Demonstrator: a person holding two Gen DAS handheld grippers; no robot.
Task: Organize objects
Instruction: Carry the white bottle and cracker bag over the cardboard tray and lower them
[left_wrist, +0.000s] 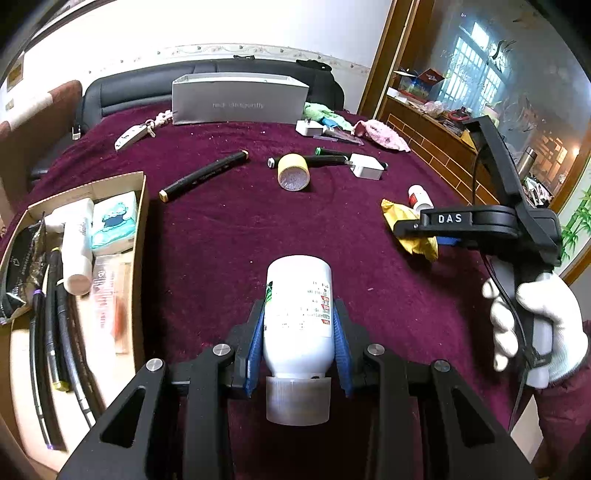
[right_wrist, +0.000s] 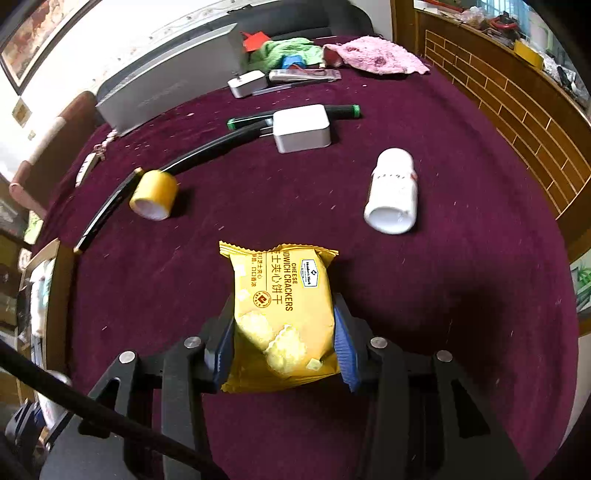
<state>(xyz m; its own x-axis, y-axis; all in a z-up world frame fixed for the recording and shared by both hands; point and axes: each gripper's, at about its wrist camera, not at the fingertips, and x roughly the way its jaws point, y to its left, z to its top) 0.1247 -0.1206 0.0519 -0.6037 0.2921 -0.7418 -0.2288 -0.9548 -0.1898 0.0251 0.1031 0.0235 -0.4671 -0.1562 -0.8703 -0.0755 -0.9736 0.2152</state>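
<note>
The open brown cardboard box (left_wrist: 142, 236), already holding pens, a tube and a tissue pack, lies to the left of both tools at the edge of the maroon cloth-covered surface (left_wrist: 229, 229). The left gripper (left_wrist: 299, 332) is the nearer one; the box wall stands just beside its left finger. The right gripper (right_wrist: 284, 332) is well apart from the box, which shows only at the far left edge of the right wrist view.

The left gripper is clamped on a white plastic bottle with a printed label (left_wrist: 299, 314). The bottle's long axis runs along the fingers, translucent cap toward the camera, base pointing away.

The right gripper is clamped on a yellow foil packet of cheese sandwich crackers (right_wrist: 282, 310), long axis also along the fingers, slightly crumpled between the blue pads (right_wrist: 345, 354).

Judgement: a leftward carry of the bottle is the shortest deposit.
</note>
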